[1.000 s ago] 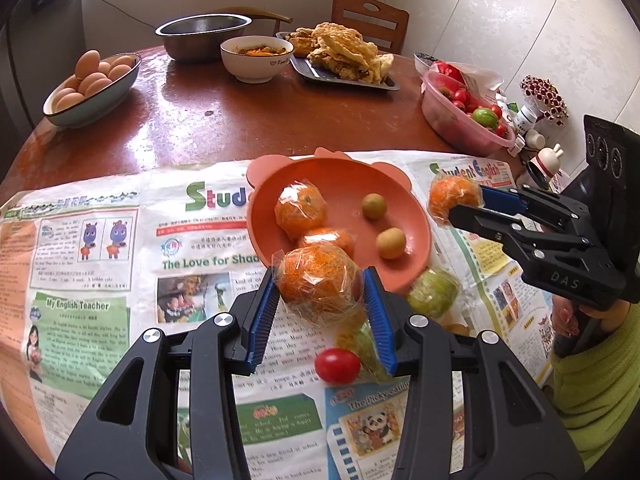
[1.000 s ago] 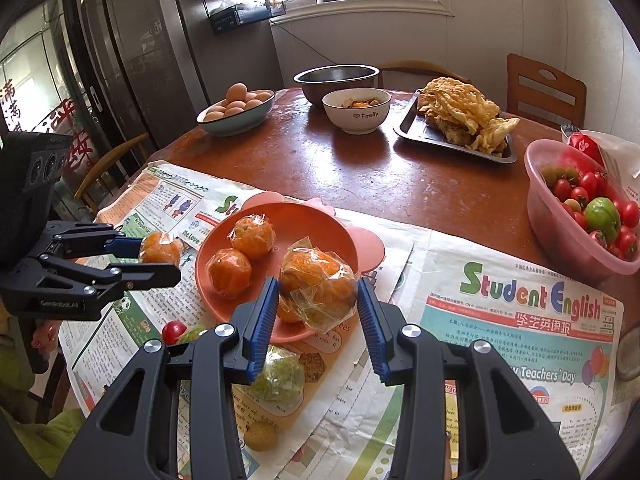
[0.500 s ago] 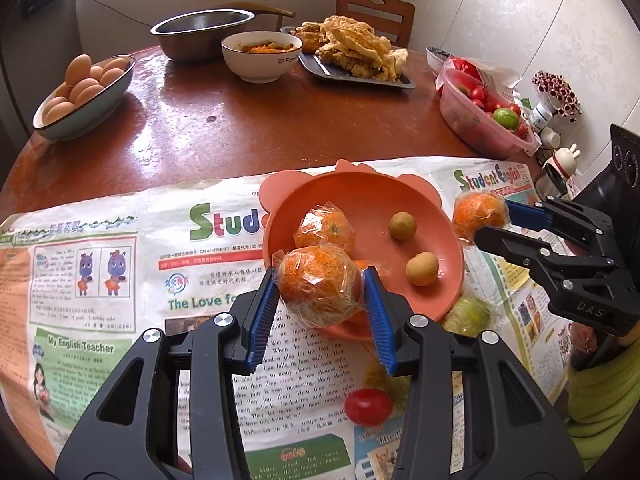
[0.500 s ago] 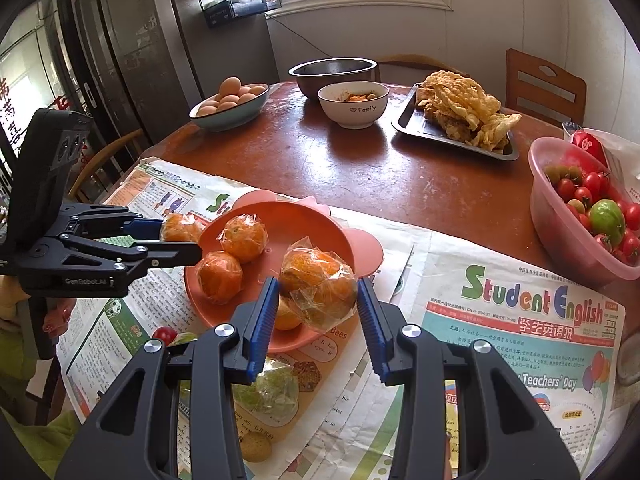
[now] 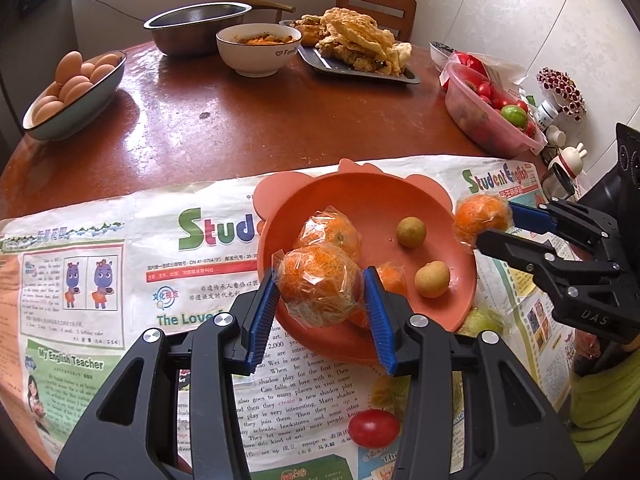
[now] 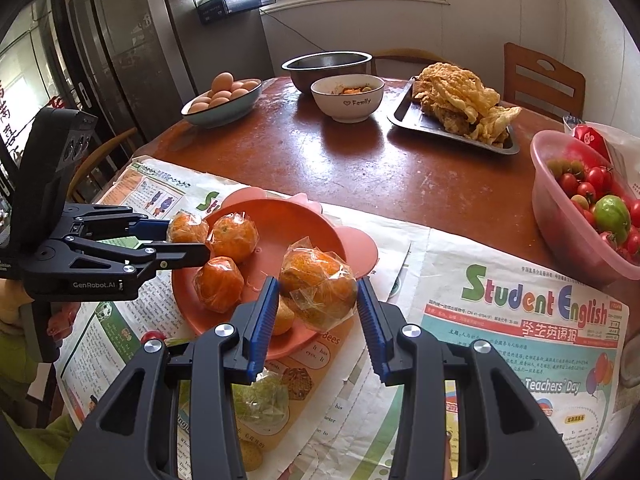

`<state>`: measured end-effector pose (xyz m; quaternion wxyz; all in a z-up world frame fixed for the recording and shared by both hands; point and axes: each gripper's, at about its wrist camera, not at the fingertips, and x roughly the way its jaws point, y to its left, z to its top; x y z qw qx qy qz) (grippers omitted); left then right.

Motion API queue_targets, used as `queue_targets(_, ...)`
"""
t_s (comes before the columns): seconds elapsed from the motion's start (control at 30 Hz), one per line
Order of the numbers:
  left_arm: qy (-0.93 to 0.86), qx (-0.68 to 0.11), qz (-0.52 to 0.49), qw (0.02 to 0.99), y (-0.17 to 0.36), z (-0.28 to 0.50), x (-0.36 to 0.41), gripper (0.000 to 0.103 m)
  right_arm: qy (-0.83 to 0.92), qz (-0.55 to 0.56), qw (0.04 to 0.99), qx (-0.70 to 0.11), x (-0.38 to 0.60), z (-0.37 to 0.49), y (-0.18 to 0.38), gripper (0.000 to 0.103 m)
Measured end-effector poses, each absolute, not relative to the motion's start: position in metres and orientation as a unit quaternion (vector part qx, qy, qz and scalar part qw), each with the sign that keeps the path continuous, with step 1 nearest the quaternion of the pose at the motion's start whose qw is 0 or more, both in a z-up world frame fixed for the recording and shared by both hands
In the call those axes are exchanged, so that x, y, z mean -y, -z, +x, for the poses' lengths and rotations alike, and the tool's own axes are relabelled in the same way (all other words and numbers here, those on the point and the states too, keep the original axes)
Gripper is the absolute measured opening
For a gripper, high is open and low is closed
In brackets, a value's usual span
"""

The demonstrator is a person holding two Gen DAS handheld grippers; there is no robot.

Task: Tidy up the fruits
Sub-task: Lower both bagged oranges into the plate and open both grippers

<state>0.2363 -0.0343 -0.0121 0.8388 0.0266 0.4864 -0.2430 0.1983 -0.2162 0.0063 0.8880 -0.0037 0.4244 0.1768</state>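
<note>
Left gripper (image 5: 320, 300): clamped on wrapped orange (image 5: 318, 290), held over near rim of plate (image 5: 372, 196).
Right gripper (image 6: 318, 308): clamped on second wrapped orange (image 6: 318, 286), at plate's opposite rim.
Plate: on newspaper (image 5: 120, 280) at bench (image 5: 240, 120) front; holds two wrapped oranges, two small brownish fruits (image 5: 411, 232); centre bare.
Bare bench beyond newspaper.
Tomato (image 5: 374, 428): loose on newspaper.

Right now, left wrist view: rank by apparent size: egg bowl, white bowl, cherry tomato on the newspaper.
1. egg bowl
2. white bowl, though it sits farther from the camera, so true order is unsure
3. cherry tomato, smallest despite being nearest
</note>
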Motion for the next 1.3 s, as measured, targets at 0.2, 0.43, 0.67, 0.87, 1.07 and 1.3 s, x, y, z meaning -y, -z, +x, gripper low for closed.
queue_targets(0.2,0.247,-0.489,0.029,0.836,0.017,0.240,0.038,0.035,-0.179,-0.005,0.884,-0.431,0.212,0.205,0.001,0.039)
queue_targets(0.43,0.252,-0.489,0.032,0.834,0.019,0.242,0.039,0.035,-0.185,-0.012,0.881,-0.435,0.208,0.209,0.005,0.039)
queue_targets(0.67,0.253,-0.490,0.029,0.834,0.020,0.243,0.039,0.035,-0.189,-0.017,0.877,-0.442,0.204,0.213,0.011,0.040)
queue_targets(0.87,0.253,-0.490,0.029,0.834,0.020,0.243,0.039,0.035,-0.191,-0.017,0.876,-0.442,0.203,0.214,0.013,0.040)
queue_targets(1.07,0.253,-0.490,0.028,0.834,0.020,0.243,0.038,0.035,-0.190,-0.016,0.876,-0.442,0.204,0.215,0.012,0.041)
queue_targets(1.3,0.253,-0.489,0.026,0.834,0.020,0.244,0.039,0.035,-0.189,-0.015,0.876,-0.444,0.205,0.216,0.013,0.043)
